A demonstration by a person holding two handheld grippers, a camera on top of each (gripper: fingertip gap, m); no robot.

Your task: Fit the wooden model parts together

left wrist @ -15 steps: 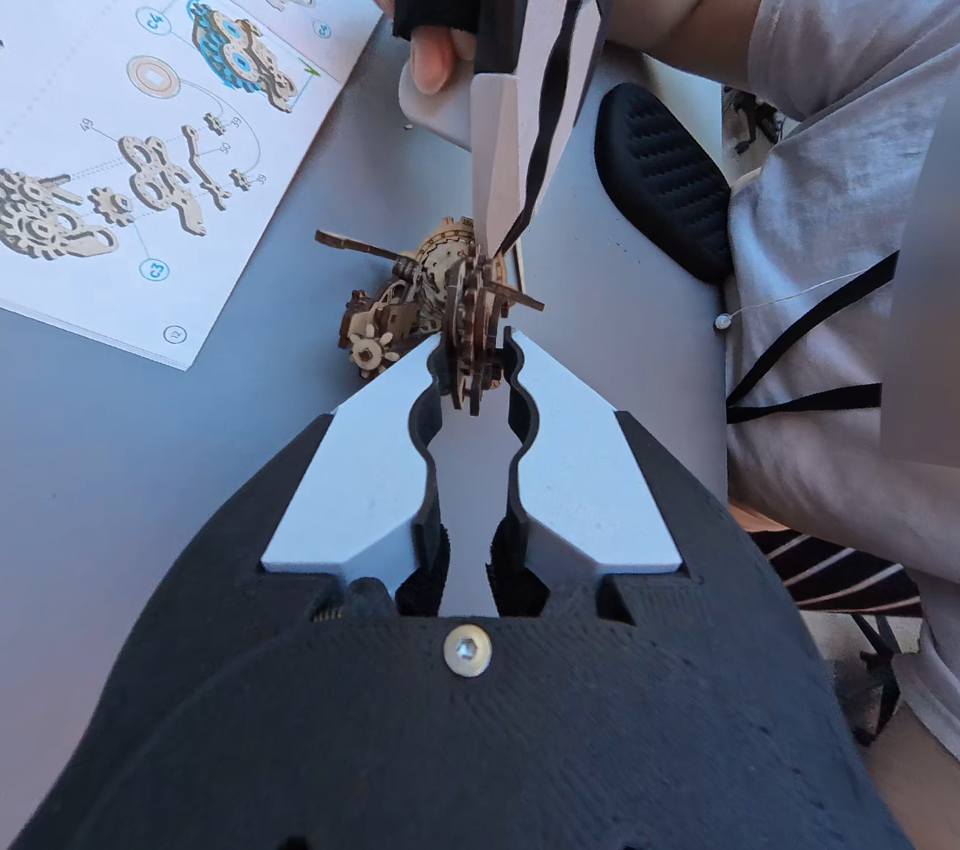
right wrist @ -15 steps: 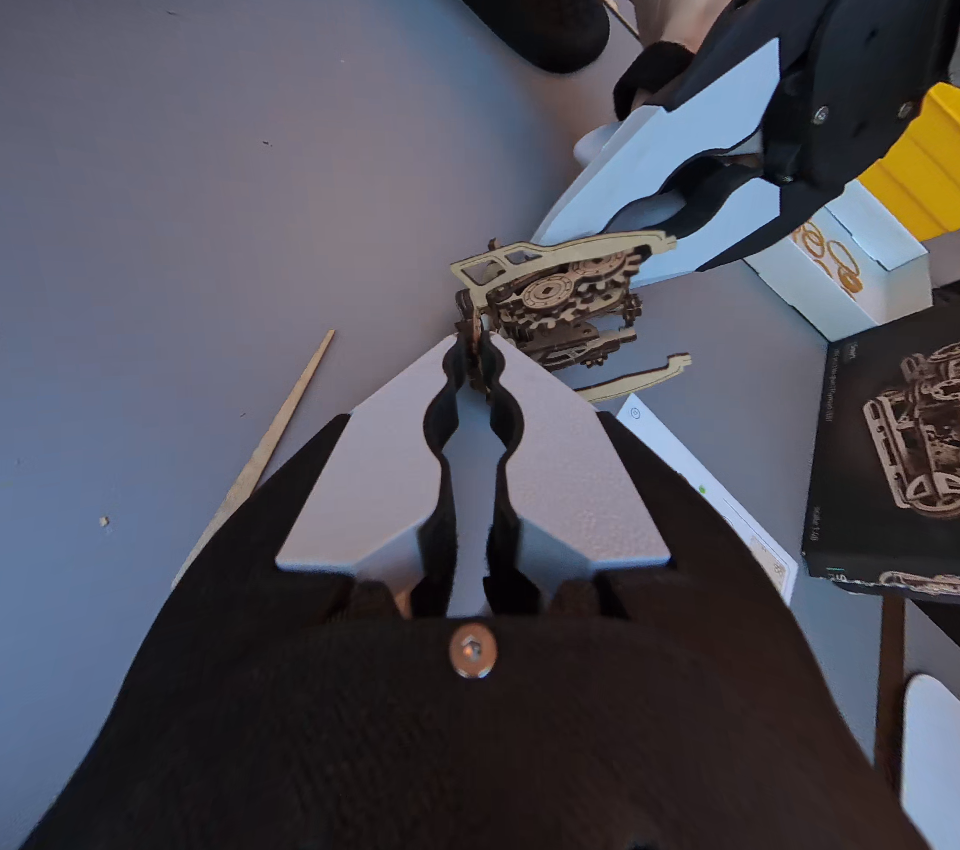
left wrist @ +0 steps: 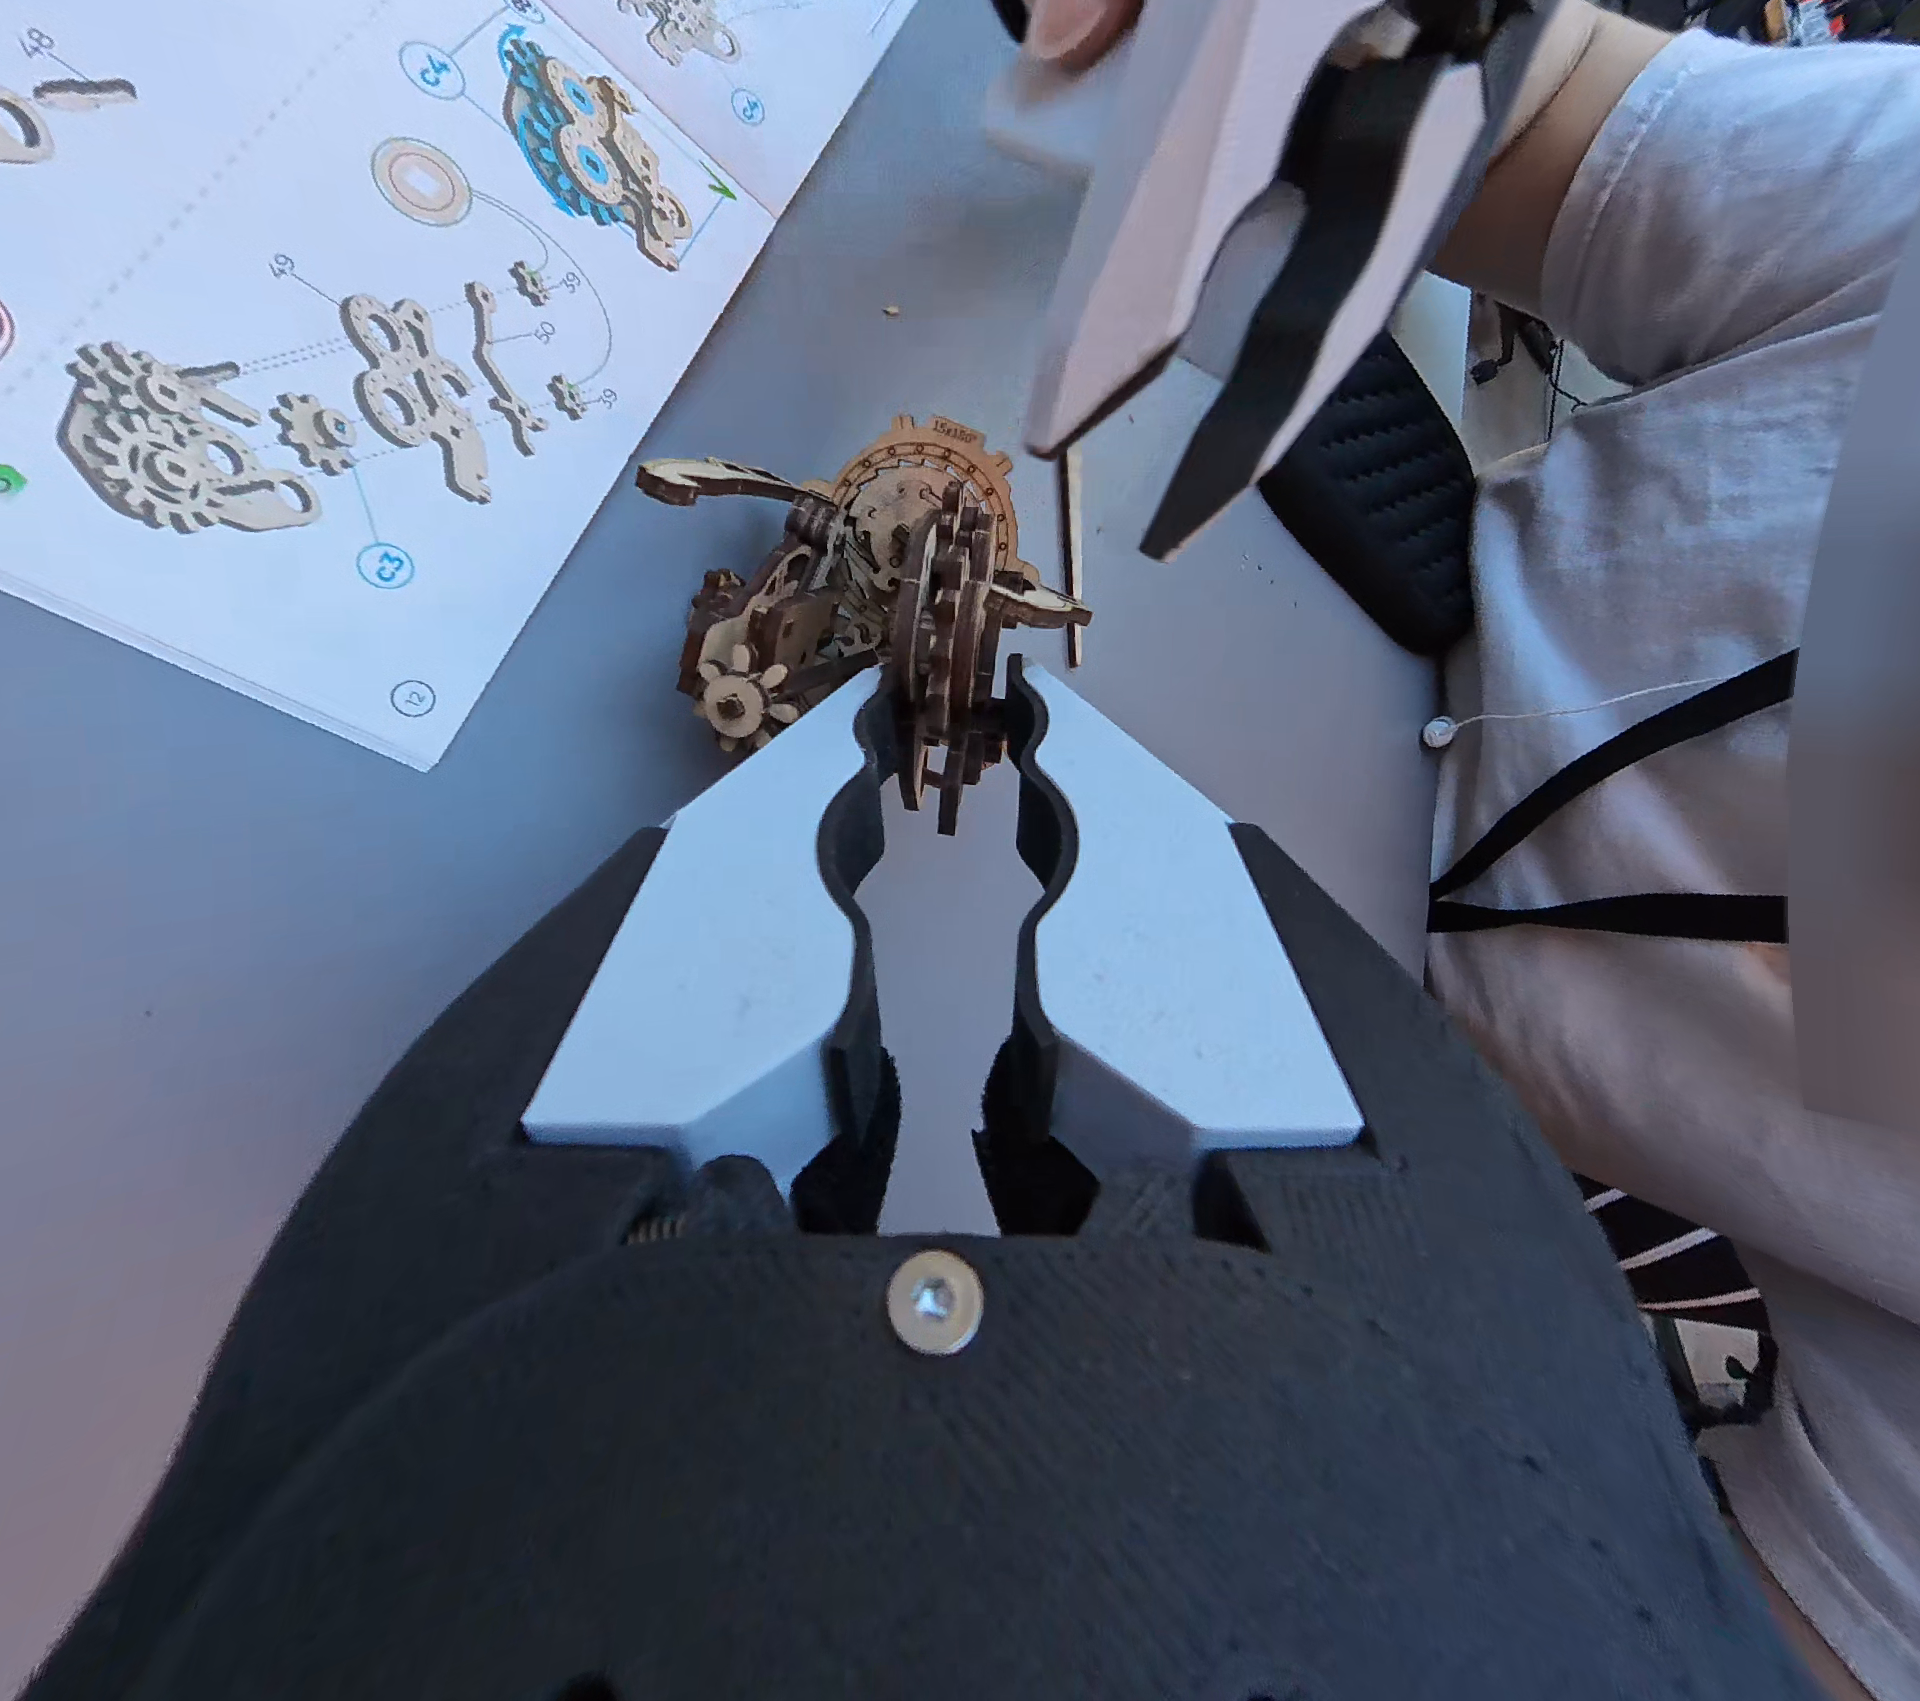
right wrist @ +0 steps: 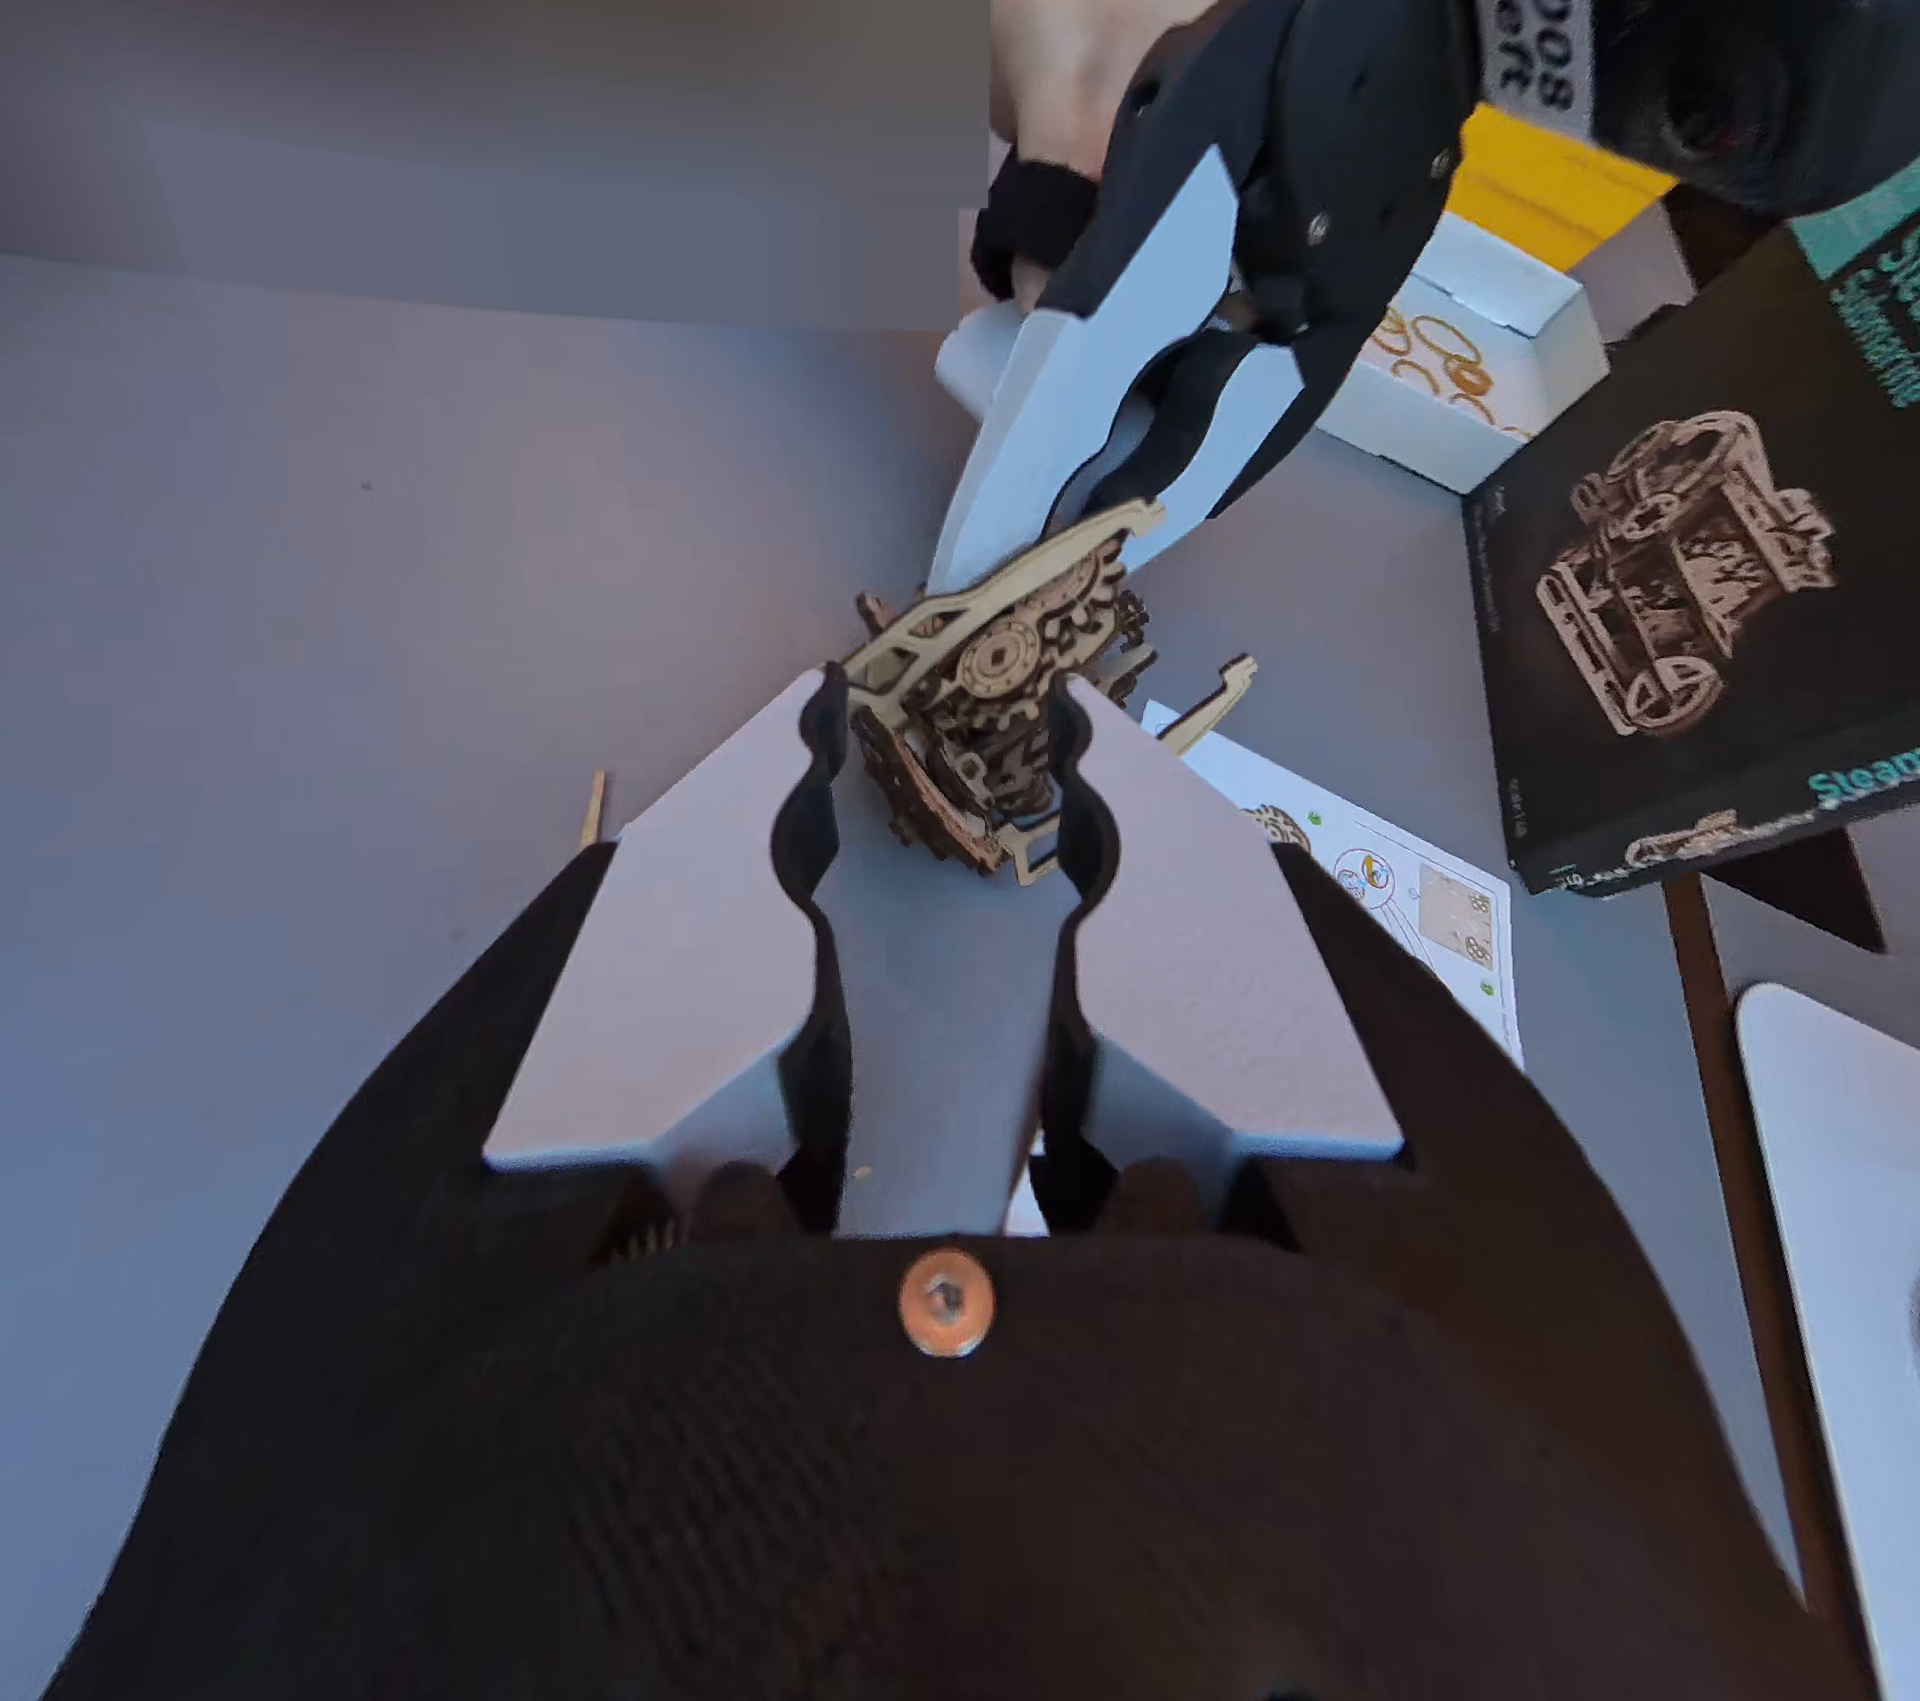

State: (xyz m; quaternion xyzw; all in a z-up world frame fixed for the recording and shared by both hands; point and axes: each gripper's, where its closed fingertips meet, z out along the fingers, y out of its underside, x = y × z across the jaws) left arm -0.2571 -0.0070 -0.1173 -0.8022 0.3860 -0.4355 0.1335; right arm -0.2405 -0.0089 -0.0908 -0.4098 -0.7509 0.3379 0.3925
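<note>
Half a second ago the right gripper [left wrist: 1101,498] was pinched shut at the top of the wooden model [left wrist: 883,602]; now it has been drawn up and away from it, with its jaws parted and nothing between them. In the right wrist view its own white fingers [right wrist: 686,945] with wavy black pads are seen spread wide, the model lying just beyond their tips.

The model, a small cluster of laser-cut plywood gears and curved arms with dark scorched edges, rests on the smooth grey table [left wrist: 208,924]. The left gripper [left wrist: 940,716] is closed on the model's stacked toothed discs, which sit edge-on between its black pads. From the right wrist view, this gripper [right wrist: 1039,550] is seen meeting the model from above and behind.

Left of the model lies a white instruction sheet [left wrist: 312,197] printed with gear drawings. Just right of the model lies a thin wooden stick [left wrist: 1070,550].
</note>
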